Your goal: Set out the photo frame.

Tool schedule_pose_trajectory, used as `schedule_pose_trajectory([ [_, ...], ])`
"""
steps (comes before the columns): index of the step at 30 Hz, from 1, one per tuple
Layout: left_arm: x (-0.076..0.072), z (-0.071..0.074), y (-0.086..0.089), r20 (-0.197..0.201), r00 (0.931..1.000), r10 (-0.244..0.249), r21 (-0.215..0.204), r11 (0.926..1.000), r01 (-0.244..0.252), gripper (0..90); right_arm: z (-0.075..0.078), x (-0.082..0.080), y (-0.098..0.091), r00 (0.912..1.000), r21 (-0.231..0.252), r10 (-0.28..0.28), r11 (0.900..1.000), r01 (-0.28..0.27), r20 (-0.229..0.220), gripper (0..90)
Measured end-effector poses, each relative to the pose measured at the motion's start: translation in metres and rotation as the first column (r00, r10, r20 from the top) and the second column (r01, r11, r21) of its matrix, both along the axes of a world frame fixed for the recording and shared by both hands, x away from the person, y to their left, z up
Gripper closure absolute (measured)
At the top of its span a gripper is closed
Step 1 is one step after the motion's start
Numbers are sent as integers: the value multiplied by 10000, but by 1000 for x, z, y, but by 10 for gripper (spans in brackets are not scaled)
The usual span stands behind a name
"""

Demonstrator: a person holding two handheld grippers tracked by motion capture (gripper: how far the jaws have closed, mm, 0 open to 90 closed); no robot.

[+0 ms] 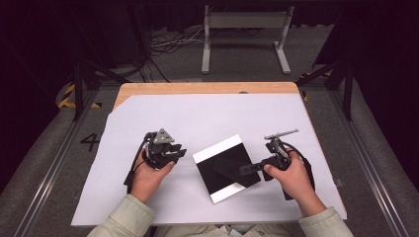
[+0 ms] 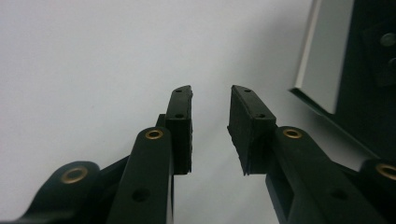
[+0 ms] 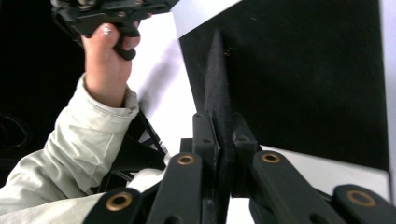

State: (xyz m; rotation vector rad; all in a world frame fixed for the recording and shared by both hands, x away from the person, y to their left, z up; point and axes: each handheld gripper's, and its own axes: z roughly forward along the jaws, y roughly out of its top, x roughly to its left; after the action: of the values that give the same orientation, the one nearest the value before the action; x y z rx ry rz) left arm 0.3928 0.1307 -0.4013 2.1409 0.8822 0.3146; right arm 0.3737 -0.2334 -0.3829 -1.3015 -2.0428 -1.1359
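Observation:
A flat black board [image 1: 245, 156] with white bands along two edges lies at the middle of the white sheet. On it rests a piece of black cloth [image 1: 223, 167]. My right gripper [image 1: 245, 169] reaches in from the right, shut on an edge of that cloth. In the right gripper view its jaws [image 3: 219, 119] pinch the cloth [image 3: 215, 79], which stands up as a thin fold over the board [image 3: 303, 70]. My left gripper [image 1: 173, 153] rests left of the board, open, with nothing between its jaws [image 2: 211, 91]. A corner of the board [image 2: 324, 51] lies to its right.
A white paper sheet [image 1: 197, 113] covers most of the wooden table [image 1: 207, 88]. Beyond the far edge, a white metal stand [image 1: 244, 34] and cables [image 1: 168, 42] sit on the grey floor. Dark frame legs stand at both sides.

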Motion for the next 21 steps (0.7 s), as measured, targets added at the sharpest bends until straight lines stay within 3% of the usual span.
schedule_pose_trajectory([
  [8,-1,1,2,78,9999,104,-79,9999,-103,704,9,-4,1,9968,161,11,9999,-24,802,874],
  [12,0,1,2,81,9999,108,-98,9999,-107,704,14,-6,-1,9867,224,-334,9993,303,1592,874],
  [15,-1,1,2,85,9999,122,-84,9999,-121,705,16,-6,-4,9713,359,-696,9974,630,2276,874],
  [16,-1,1,2,85,9999,122,-84,9999,-121,704,16,-6,-4,9713,359,-696,9974,630,2276,874],
  [17,-1,1,2,78,9999,119,-86,9999,-118,704,15,-5,-6,9581,526,-979,9948,869,2690,874],
  [21,-1,1,2,87,9999,125,-88,9999,-125,704,13,-4,-9,9248,741,-1347,9905,1157,3559,874],
])
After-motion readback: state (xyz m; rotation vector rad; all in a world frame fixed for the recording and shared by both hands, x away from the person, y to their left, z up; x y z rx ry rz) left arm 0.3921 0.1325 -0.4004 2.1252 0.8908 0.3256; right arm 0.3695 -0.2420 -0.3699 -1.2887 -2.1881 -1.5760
